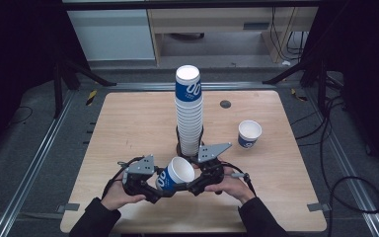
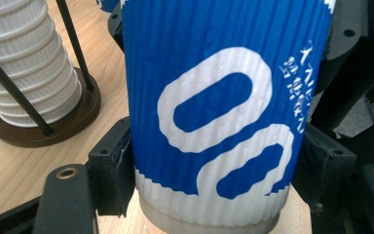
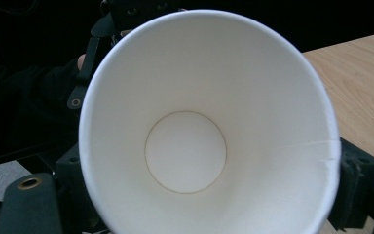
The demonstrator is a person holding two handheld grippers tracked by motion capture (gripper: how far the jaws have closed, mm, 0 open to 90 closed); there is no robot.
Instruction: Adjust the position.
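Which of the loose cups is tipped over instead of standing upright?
The cup held between the two grippers at the table's near edge is tipped, its mouth facing the high view. The other cup stands upright on the table, right of the stack.

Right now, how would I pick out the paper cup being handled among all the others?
Start at the tall stack of blue-and-white ribbed paper cups mid-table. Just in front of it, near the table's near edge, the left gripper and right gripper share one cup. Unlike the upright lone cup to the right, it is tipped sideways.
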